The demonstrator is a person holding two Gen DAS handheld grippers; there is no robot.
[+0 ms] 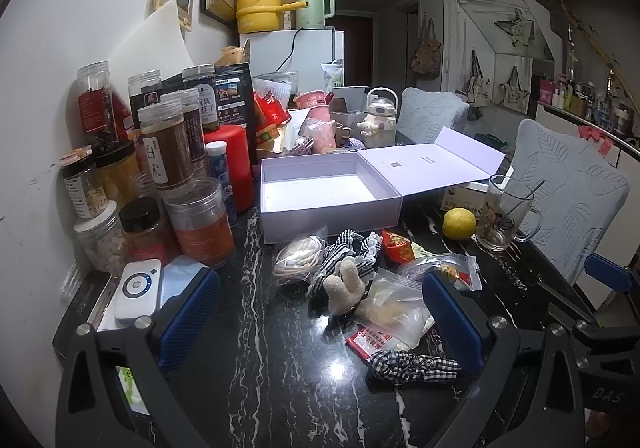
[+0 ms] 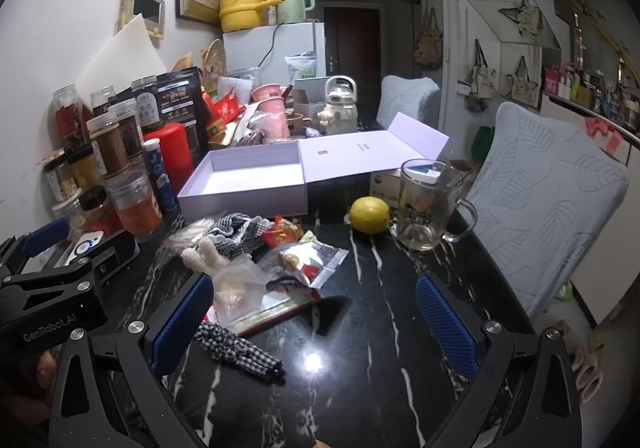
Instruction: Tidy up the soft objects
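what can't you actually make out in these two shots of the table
- Plush toy: left wrist view, its lower part is hidden among bags and checked cloth.
- Clear bag: right wrist view, pale contents too blurred to identify.
- Box lid: print too small to read in either view.
- Checked scrunchie: left wrist view, its right end is hidden behind the gripper finger.

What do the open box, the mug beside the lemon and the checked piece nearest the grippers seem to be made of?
Open box: likely matte lilac cardboard, with stiff flat walls. Mug: clear glass; you see through it. Checked piece: soft woven fabric, gathered in folds.
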